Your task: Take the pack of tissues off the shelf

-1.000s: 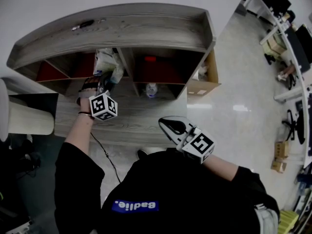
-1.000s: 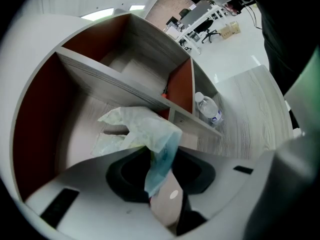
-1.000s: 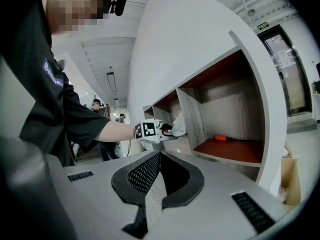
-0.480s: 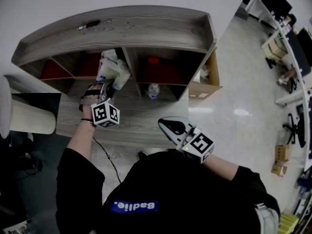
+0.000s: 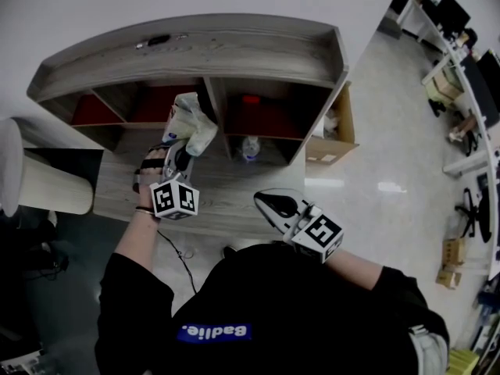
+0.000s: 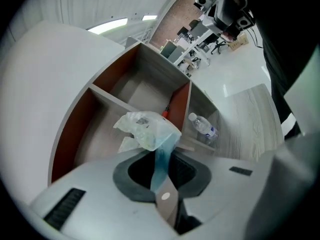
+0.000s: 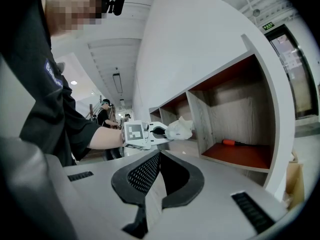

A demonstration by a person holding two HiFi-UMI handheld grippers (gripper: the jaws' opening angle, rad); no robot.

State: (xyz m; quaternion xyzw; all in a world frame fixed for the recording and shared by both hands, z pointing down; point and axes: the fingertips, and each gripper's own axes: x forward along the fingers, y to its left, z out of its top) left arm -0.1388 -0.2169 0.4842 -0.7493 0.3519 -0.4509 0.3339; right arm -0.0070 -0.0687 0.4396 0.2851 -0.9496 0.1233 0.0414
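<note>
The pack of tissues [image 5: 190, 123], pale crinkled plastic with a blue end, hangs in front of the wooden shelf [image 5: 203, 49], just outside its middle divider. My left gripper [image 5: 178, 158] pinches the pack's blue wrap edge, and its jaws are closing on it. In the left gripper view the pack [image 6: 147, 129] sticks up from between the pads of the gripper [image 6: 161, 176]. The right gripper view shows the left gripper [image 7: 150, 132] holding the pack [image 7: 179, 129] beside the shelf. My right gripper [image 5: 275, 204] stays near my body, shut with nothing in it [image 7: 159, 156].
A water bottle [image 5: 250, 147] lies in the lower right compartment, also seen in the left gripper view [image 6: 204, 126]. A red-handled tool [image 7: 235, 142] rests on the red shelf board. A cardboard box [image 5: 332, 135] stands at the shelf's right end. A white cylinder [image 5: 39, 190] is at left.
My left gripper has drawn back toward me and slightly right, bringing the pack of tissues out of the shelf compartment. The right gripper has stayed put.
</note>
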